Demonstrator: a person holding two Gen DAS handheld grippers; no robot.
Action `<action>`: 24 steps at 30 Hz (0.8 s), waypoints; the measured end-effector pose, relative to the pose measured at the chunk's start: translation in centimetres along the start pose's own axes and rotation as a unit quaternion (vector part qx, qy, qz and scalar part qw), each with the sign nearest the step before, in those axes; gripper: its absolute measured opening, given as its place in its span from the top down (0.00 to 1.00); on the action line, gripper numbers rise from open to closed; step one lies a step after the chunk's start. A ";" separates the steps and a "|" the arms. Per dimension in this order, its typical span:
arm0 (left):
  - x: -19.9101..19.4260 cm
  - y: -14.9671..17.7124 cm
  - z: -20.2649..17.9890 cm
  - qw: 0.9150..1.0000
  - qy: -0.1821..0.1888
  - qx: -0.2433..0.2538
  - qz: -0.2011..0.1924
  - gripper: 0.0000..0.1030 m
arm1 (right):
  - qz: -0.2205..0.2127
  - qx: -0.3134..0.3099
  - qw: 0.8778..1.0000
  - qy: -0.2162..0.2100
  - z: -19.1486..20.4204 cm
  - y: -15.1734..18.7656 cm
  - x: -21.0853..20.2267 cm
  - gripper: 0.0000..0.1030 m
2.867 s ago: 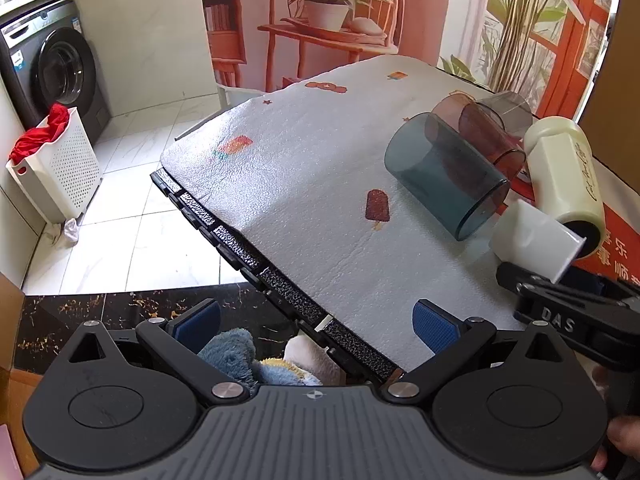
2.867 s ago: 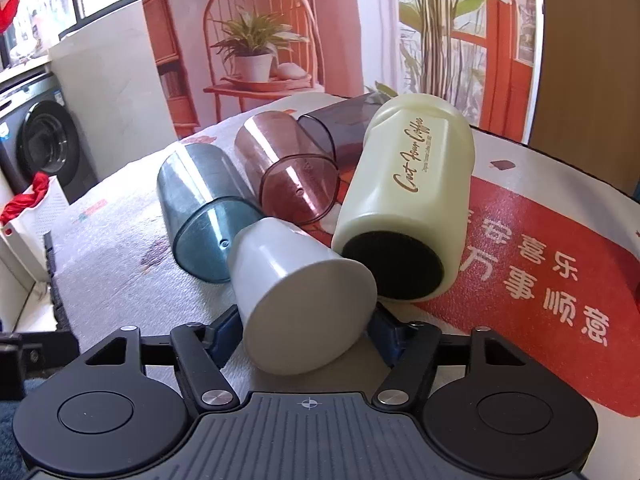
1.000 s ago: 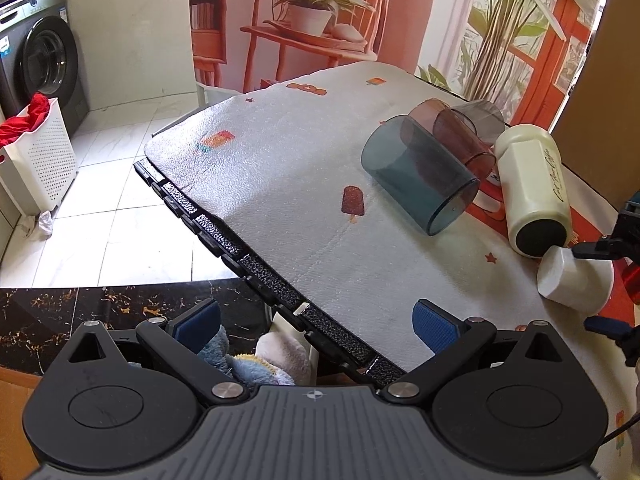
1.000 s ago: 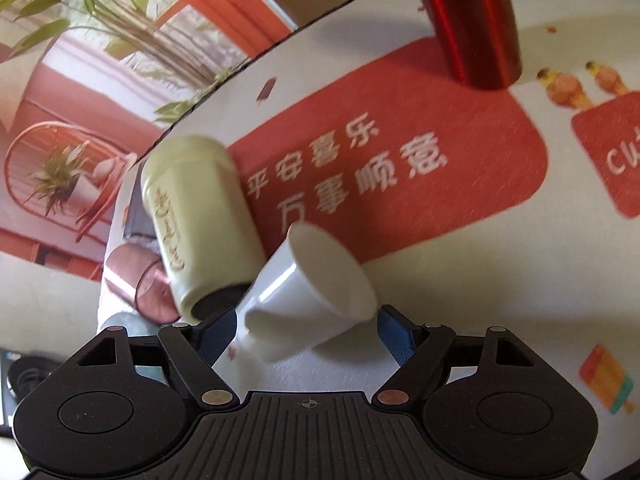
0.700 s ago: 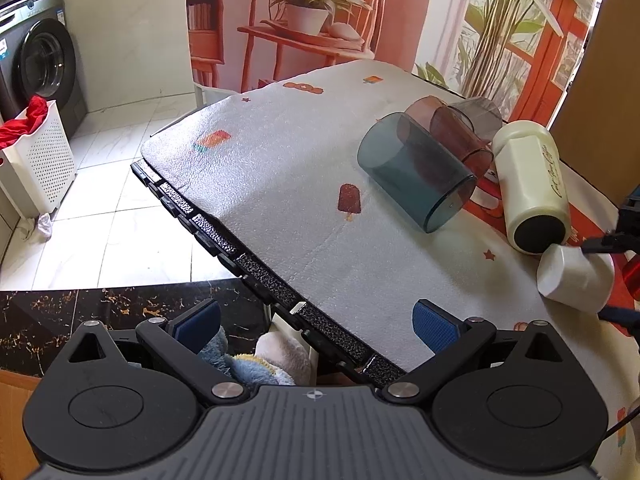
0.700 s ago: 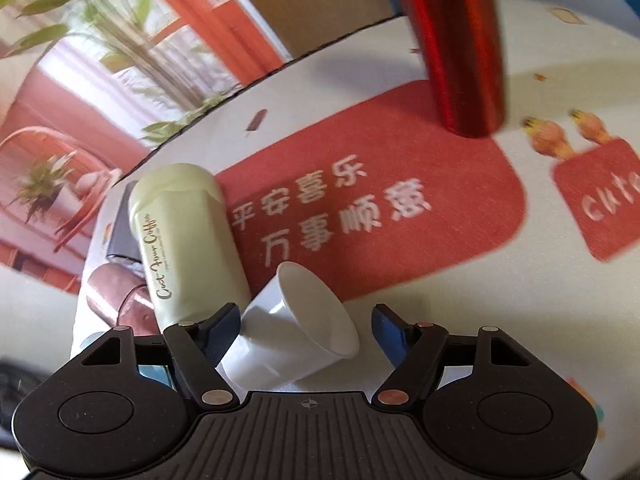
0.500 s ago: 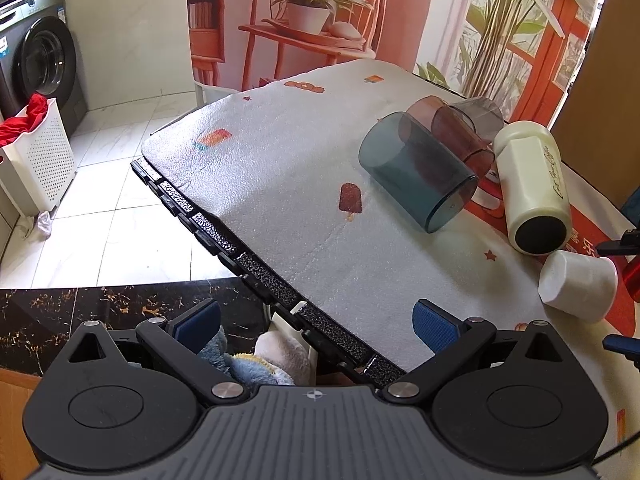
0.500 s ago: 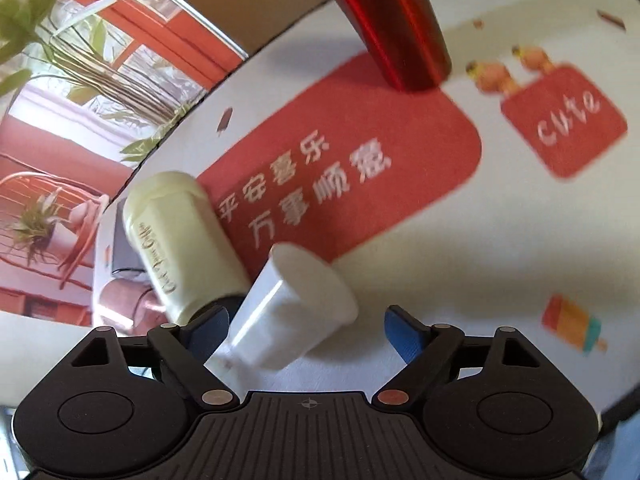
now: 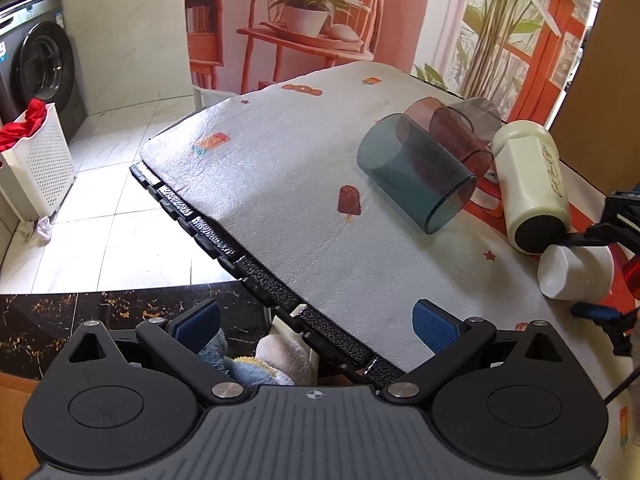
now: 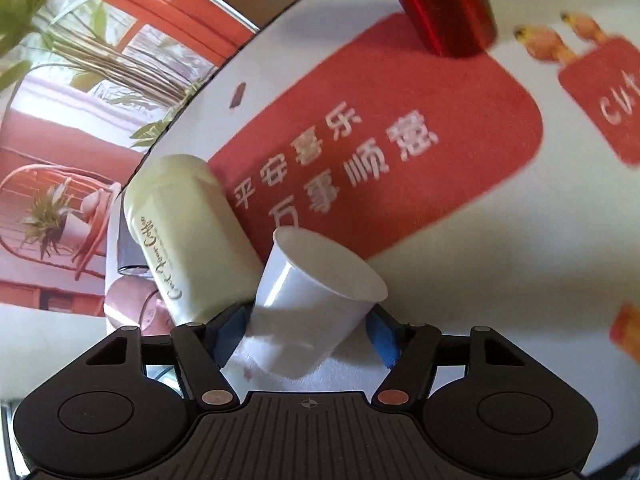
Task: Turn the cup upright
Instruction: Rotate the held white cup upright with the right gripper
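Right tongs [image 10: 306, 330] astride white cup [image 10: 312, 300], lying on worktop [image 9: 280, 168] against cream bottle [image 10: 188, 236]; pads apart, contact unclear. Left tongs [image 9: 316, 320] apart, idle. Risk: tapered wall slips on closing; cup rolls.

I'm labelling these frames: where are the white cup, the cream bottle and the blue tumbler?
white cup [image 10: 316, 304]: right wrist view, on its side wall.
cream bottle [image 10: 188, 236]: right wrist view, on its lettered side.
blue tumbler [image 9: 416, 184]: left wrist view, on its translucent wall.
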State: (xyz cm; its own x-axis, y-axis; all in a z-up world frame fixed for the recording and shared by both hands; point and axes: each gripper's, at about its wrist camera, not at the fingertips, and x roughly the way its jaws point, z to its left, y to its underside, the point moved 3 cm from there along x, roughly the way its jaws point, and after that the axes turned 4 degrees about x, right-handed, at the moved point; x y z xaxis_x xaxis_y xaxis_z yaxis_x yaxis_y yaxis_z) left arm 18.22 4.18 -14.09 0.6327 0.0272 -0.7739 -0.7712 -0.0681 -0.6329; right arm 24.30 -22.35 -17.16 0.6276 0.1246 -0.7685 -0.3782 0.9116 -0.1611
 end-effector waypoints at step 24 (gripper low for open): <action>-0.9 0.7 -1.1 1.000 -0.002 0.016 -0.008 0.00 | -0.035 -0.246 0.968 0.044 0.8 -0.7 -1.4 0.51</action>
State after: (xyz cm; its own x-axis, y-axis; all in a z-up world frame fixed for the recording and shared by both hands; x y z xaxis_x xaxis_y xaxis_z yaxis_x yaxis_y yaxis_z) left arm 17.23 3.02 -13.79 0.6446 0.0327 -0.7638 -0.7629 -0.0362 -0.6454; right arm 24.21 -22.80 -15.45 0.6109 0.0162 -0.7916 -0.6288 0.6174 -0.4726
